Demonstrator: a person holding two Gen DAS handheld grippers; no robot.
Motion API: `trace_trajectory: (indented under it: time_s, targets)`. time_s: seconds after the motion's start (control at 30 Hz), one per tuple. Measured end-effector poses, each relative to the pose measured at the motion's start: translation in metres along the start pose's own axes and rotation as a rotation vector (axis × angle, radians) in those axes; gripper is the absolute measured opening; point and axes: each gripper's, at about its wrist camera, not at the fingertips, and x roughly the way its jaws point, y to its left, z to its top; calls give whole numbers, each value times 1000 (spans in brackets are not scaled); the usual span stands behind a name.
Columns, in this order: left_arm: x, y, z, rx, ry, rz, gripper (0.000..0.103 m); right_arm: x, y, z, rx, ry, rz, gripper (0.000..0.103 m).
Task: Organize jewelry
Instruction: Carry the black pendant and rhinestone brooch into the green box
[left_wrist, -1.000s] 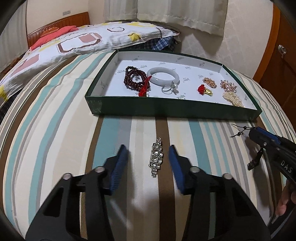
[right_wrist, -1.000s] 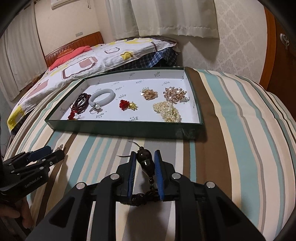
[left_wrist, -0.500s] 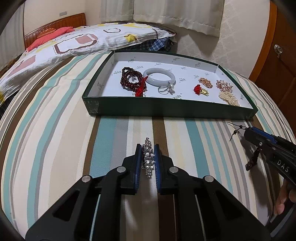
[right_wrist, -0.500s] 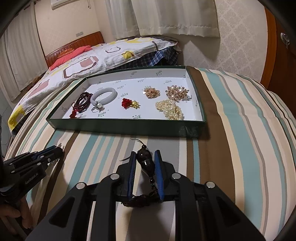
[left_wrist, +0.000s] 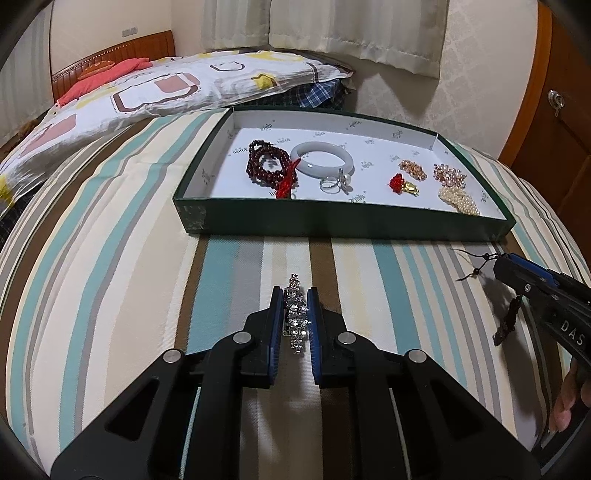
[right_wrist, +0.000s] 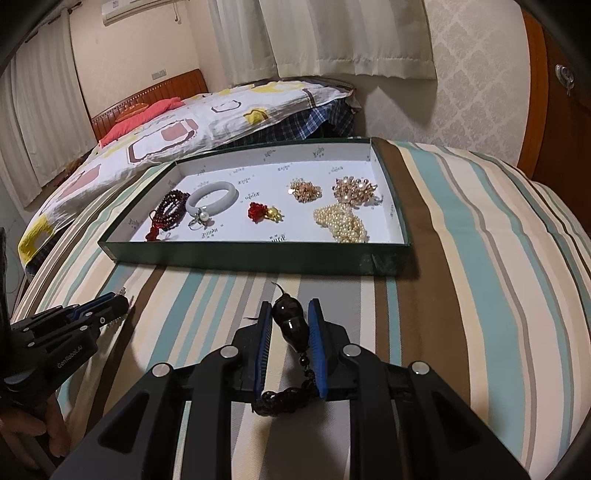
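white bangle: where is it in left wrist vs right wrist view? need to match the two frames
Left wrist view: the white bangle lies in the green tray, upper centre, just right of the dark red bead bracelet.
Right wrist view: the white bangle sits upper left of centre, in the tray's left part, again right of the bead bracelet.
Shared landmark: the red flower brooch, to the bangle's right in both.

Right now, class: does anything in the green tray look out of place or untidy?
Mostly neat. In the tray, the dark red bead bracelet lies against the white bangle, with its red tassel between them. The brooches sit apart.
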Motion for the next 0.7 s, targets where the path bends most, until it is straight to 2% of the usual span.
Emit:
trace_trajectory:
  time_s: [0.4, 0.7]
  targets:
    - [-27, -1, 11, -8, -74, -13, 13, -17, 7, 9, -14, -56, -4, 21]
    - [-53, -8, 38, 1, -166, -36, 13, -35, 13, 33, -30, -133, 1, 21]
